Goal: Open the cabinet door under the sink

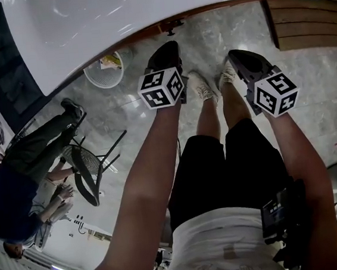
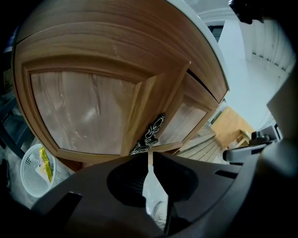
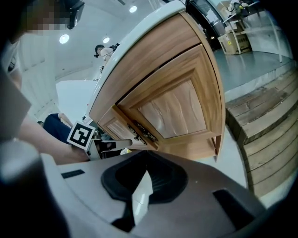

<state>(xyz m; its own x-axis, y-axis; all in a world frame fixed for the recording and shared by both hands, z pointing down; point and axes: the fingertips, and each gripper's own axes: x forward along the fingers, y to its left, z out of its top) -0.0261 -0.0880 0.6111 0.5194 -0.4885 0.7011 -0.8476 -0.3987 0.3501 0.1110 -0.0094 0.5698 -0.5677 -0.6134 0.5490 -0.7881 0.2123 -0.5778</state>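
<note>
Two wooden cabinet doors (image 2: 79, 116) fill the upper part of the left gripper view, beneath the white sink counter (image 1: 144, 14), and both look shut. A dark ornate handle (image 2: 151, 134) sits where they meet, at centre frame, just above the left gripper (image 2: 149, 155). Its jaws stand a thin slit apart with nothing between them. The right gripper (image 3: 144, 166) has its jaws together, empty, away from the doors. A white basket (image 2: 32, 169) stands at lower left.

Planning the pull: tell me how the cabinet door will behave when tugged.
The door looks like solid framed wood, so it should swing stiffly rather than flex. Its ornate handle looks slim and probably metal, so a grip may slip.
</note>
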